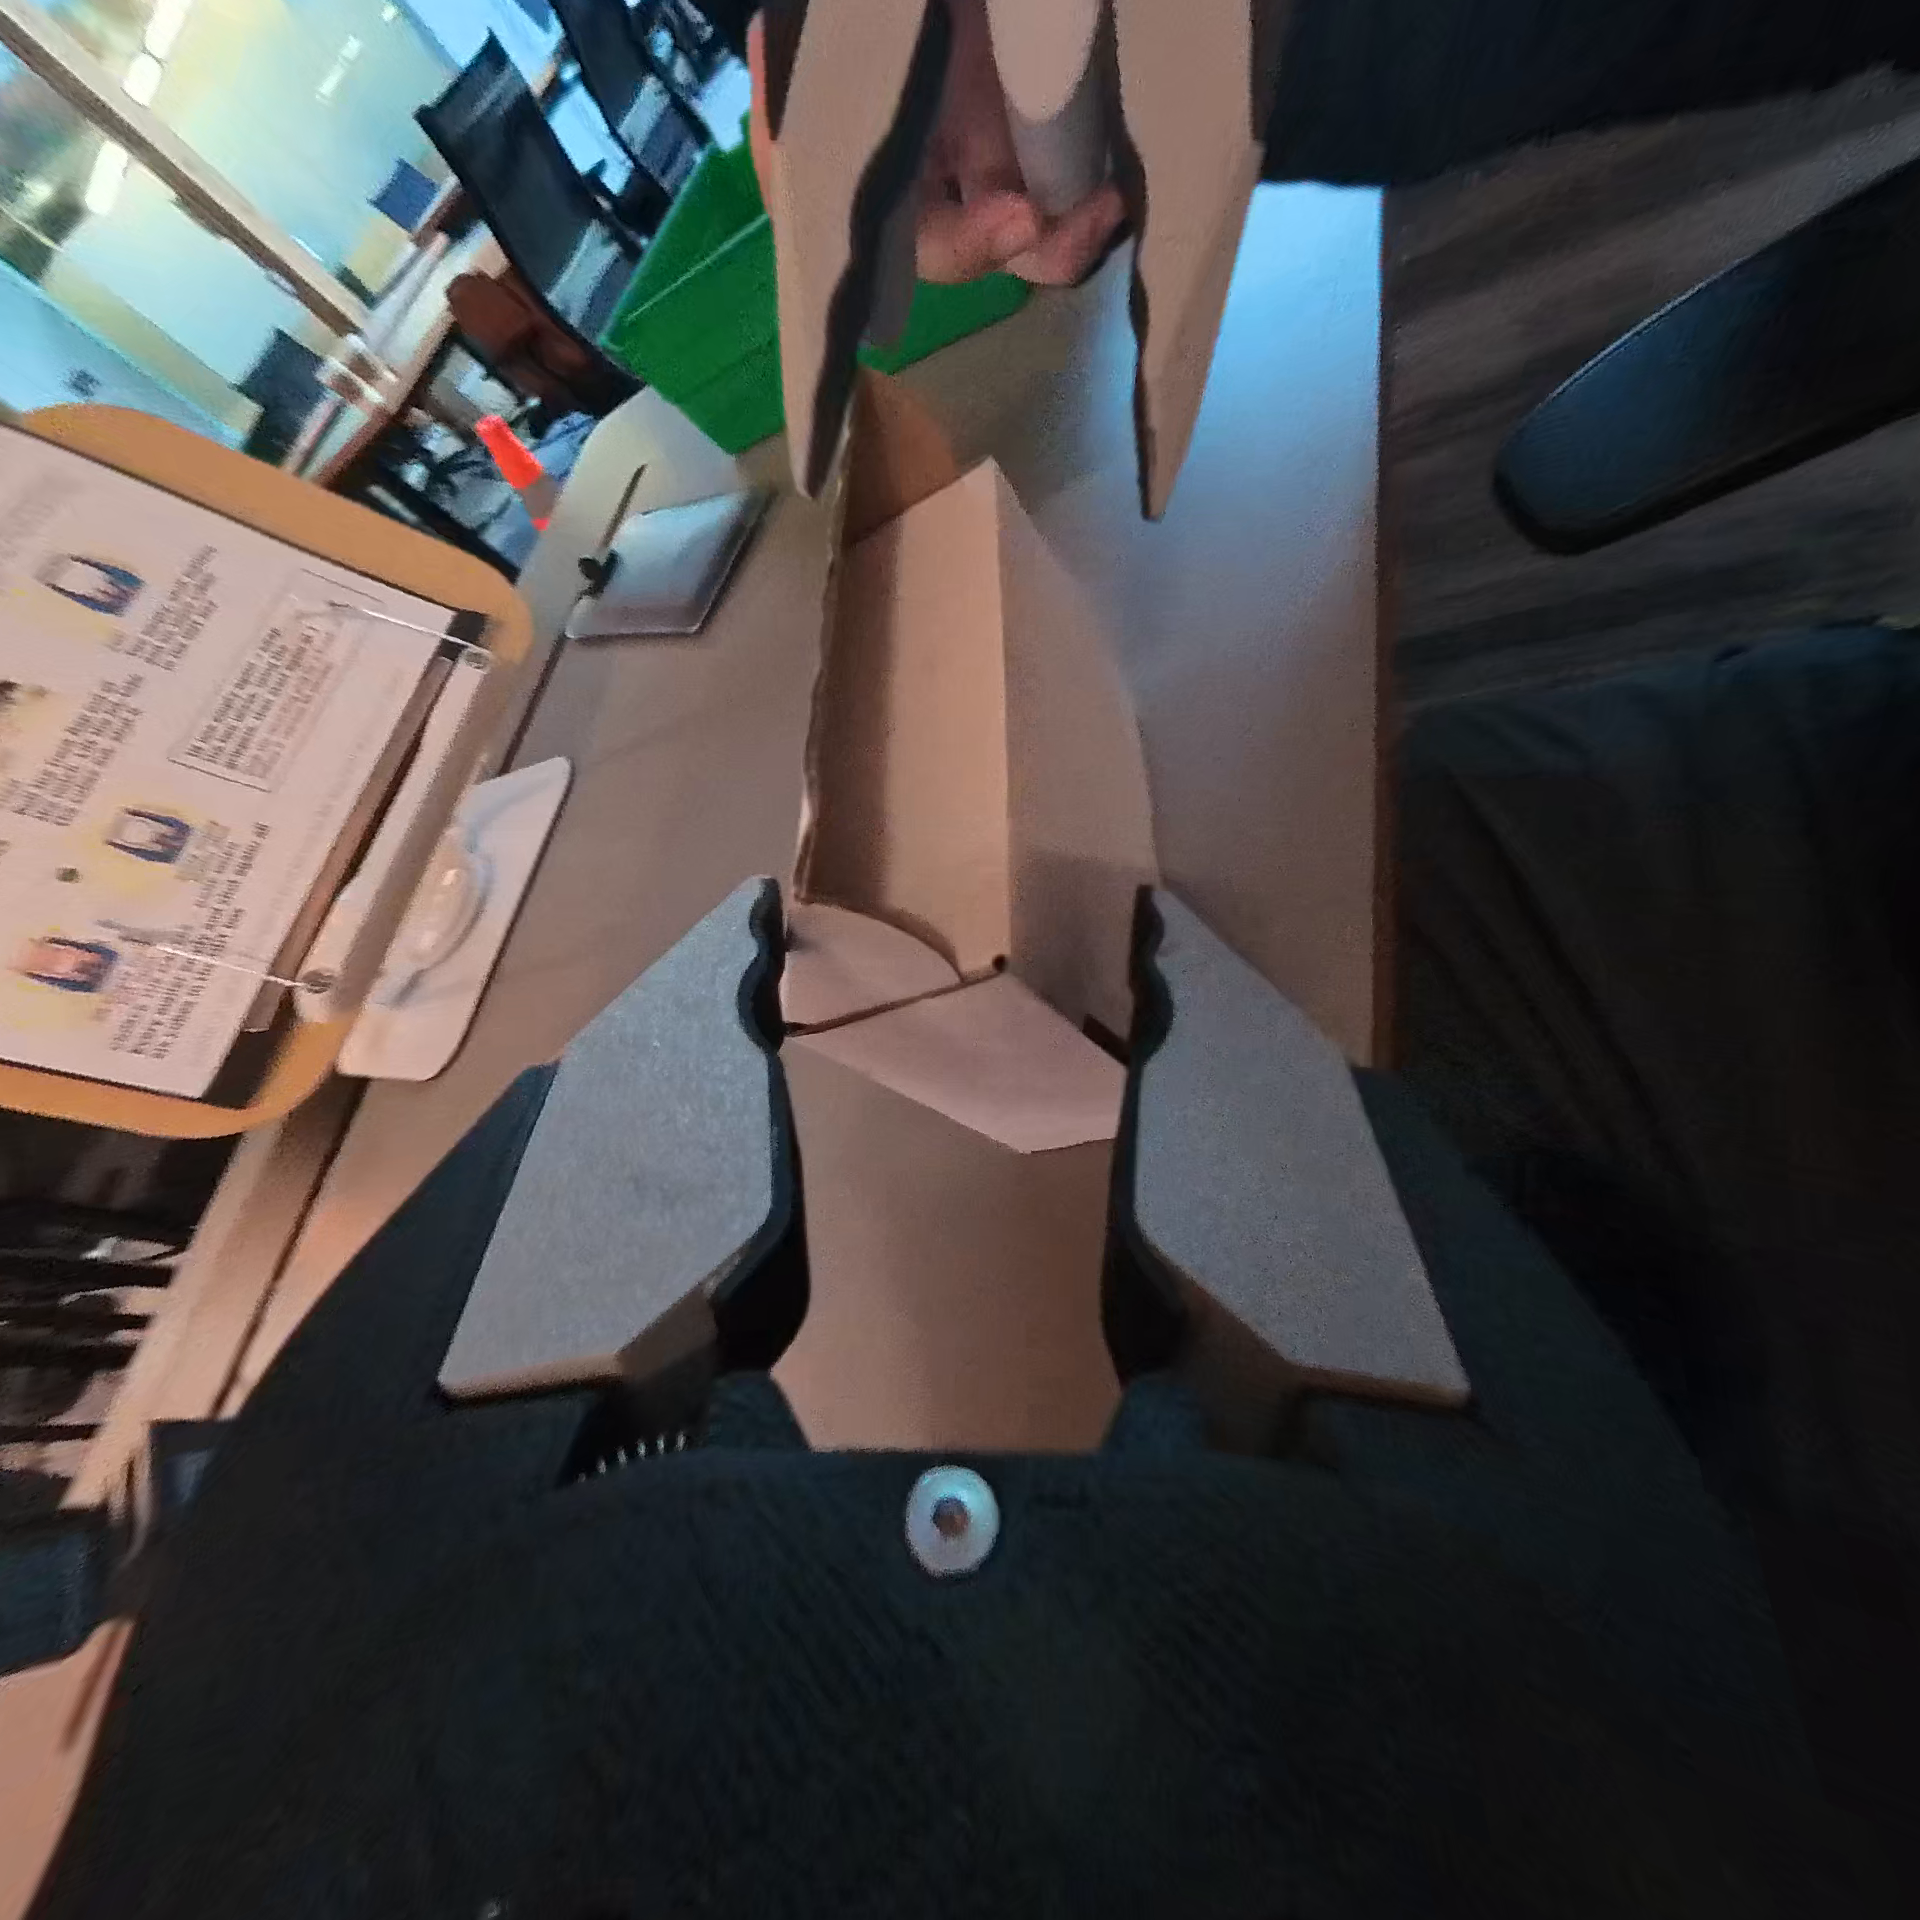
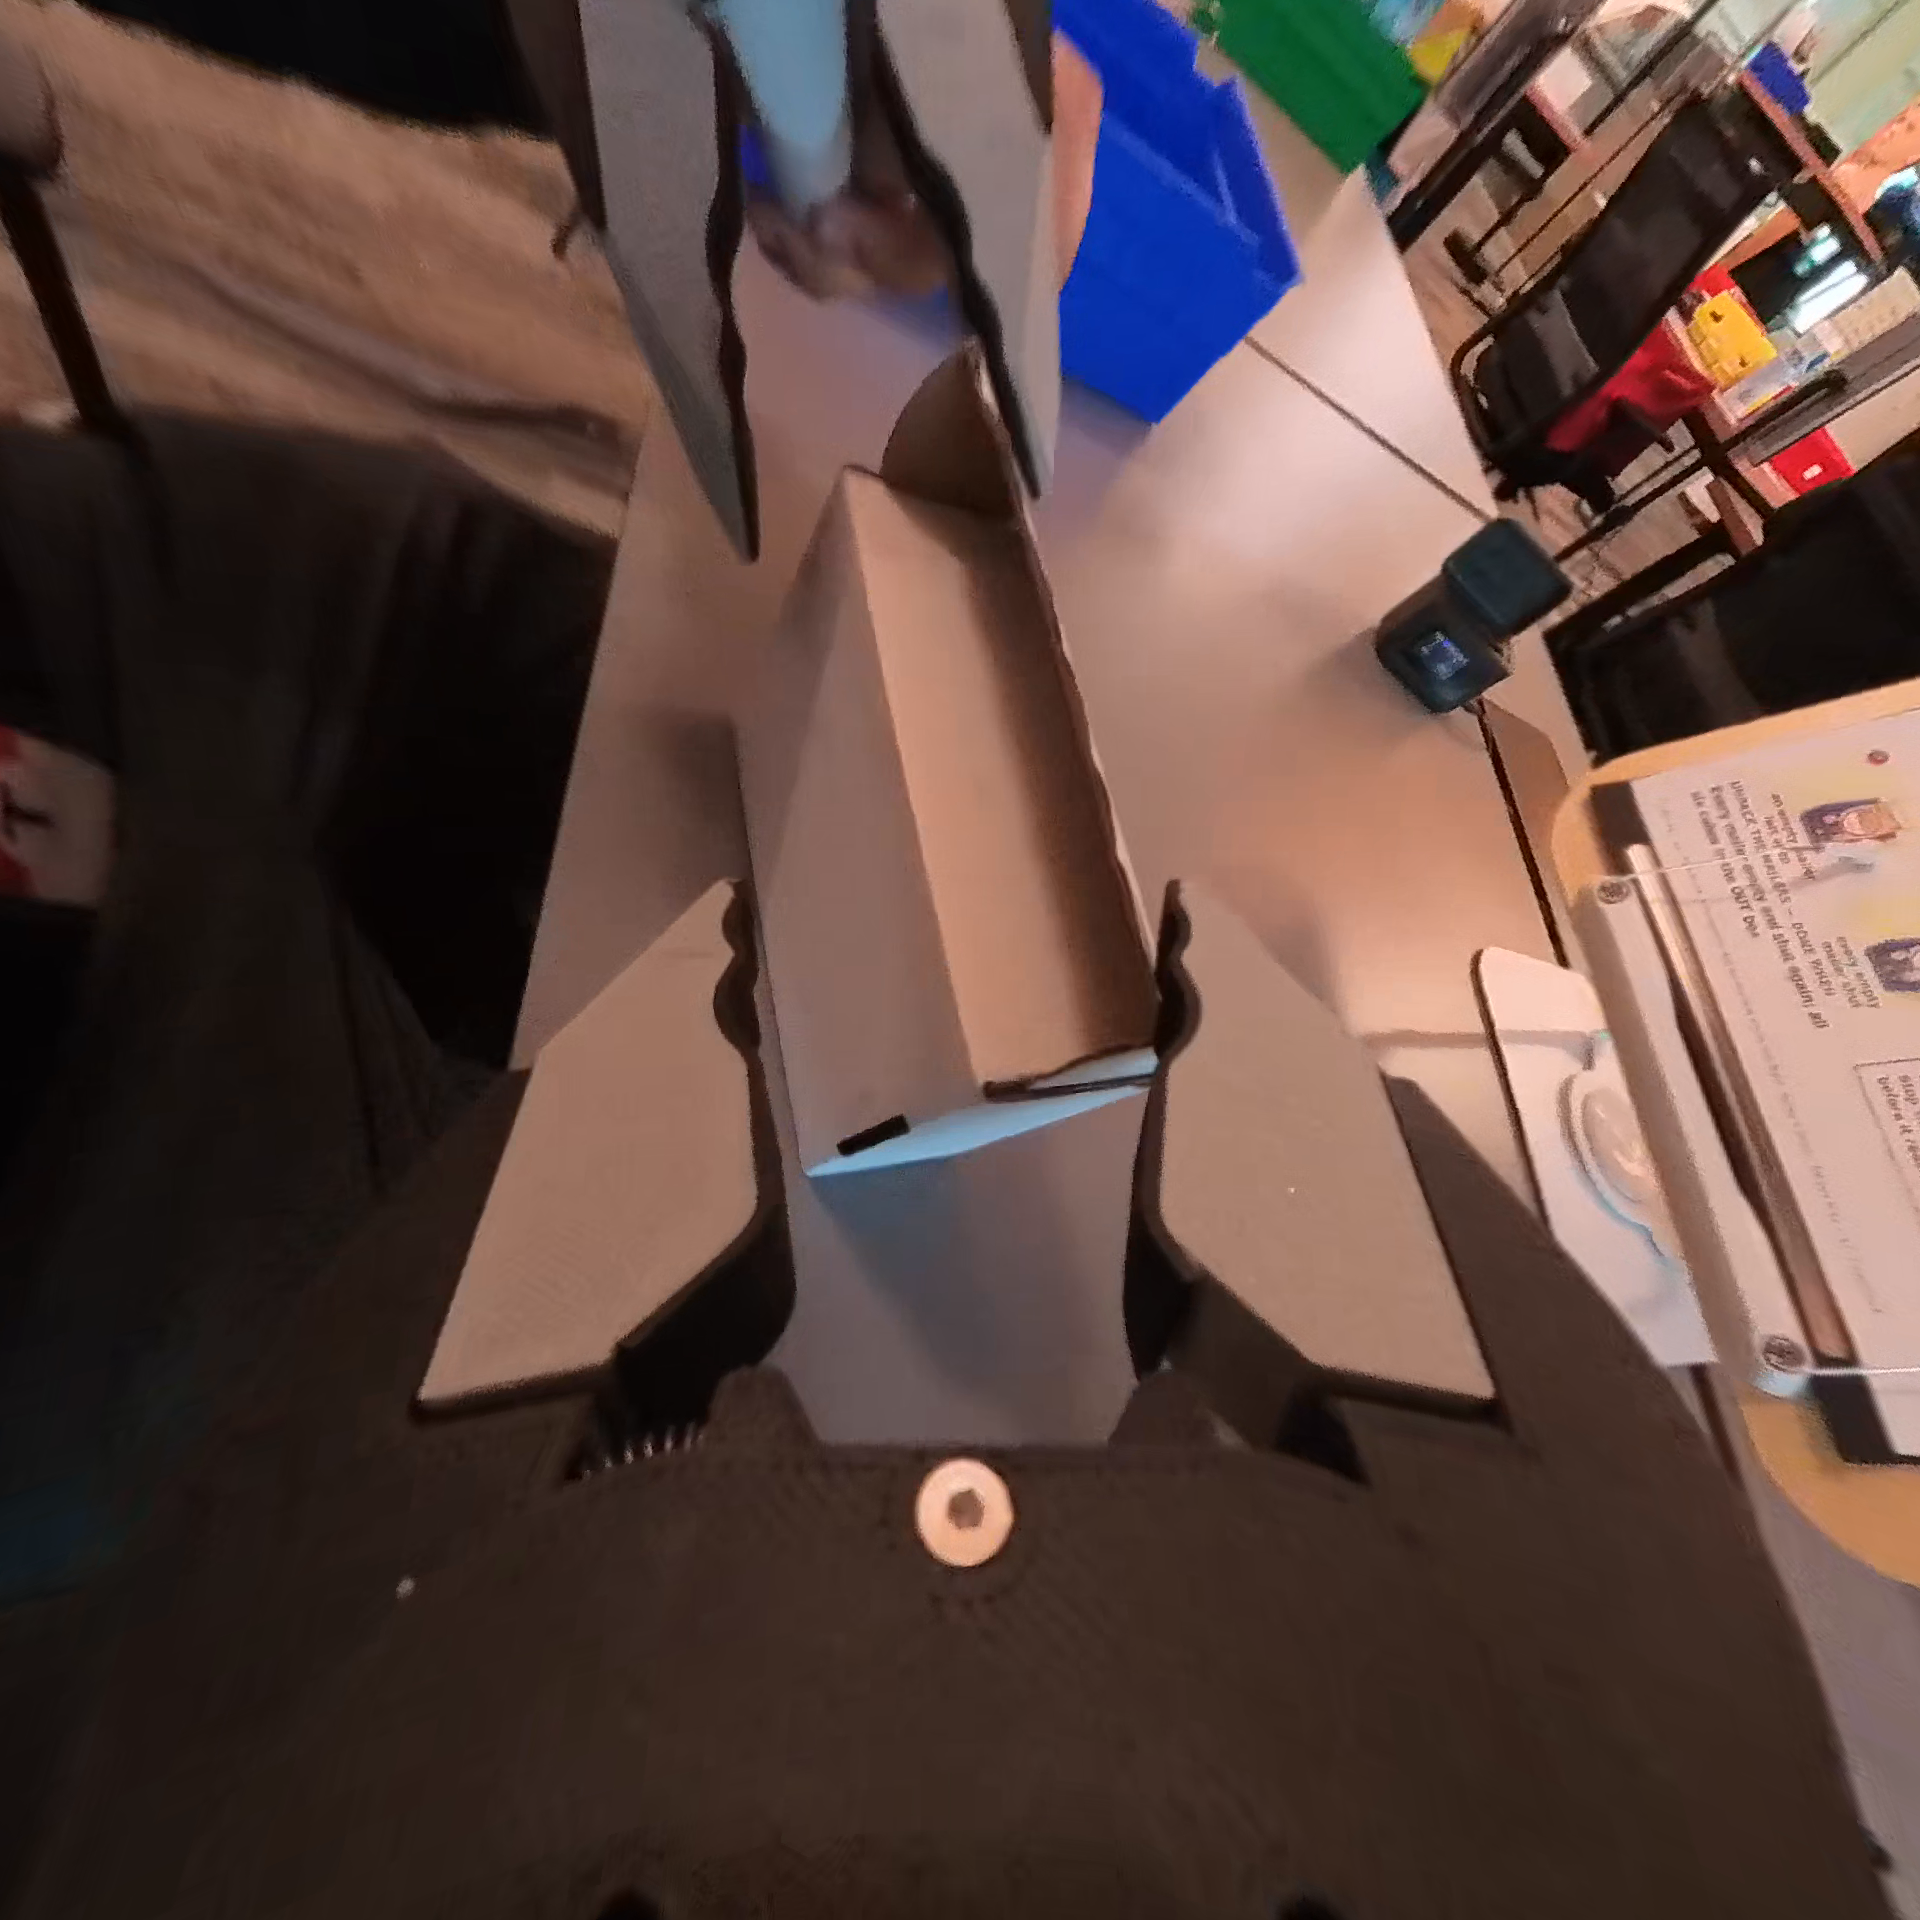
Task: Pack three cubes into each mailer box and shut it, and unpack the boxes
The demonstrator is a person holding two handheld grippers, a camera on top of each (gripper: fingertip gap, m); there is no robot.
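While you hold both tools rolled on their sides, the left gripper (image 1: 956,961) and the right gripper (image 2: 951,971) face each other from opposite ends of one mailer box (image 2: 935,790), each with its jaws spread and one end of the box standing between them. Whether the pads actually press the cardboard cannot be told. In the left wrist view, the far gripper's fingers (image 1: 821,291) straddle the opposite end, with the hand (image 1: 997,223) that holds it visible behind them.

The mailer box is plain brown corrugated cardboard, long and narrow, with folded end flaps and a rounded tuck tab (image 2: 951,442) standing up at the far end. Its open trough shows bare inner walls; no contents are visible from these angles. Each gripper has flat grey fingers with scalloped black pads and a black ribbed body.

The box sits on or just above a pale, smooth tabletop (image 2: 1278,582). A blue bin (image 2: 1164,260) and a green bin (image 1: 707,312) stand beyond it, an instruction sheet (image 1: 197,717) on a wooden stand lies to one side, and a small black camera (image 2: 1470,623) rests nearby. Office chairs and shelving fill the background.
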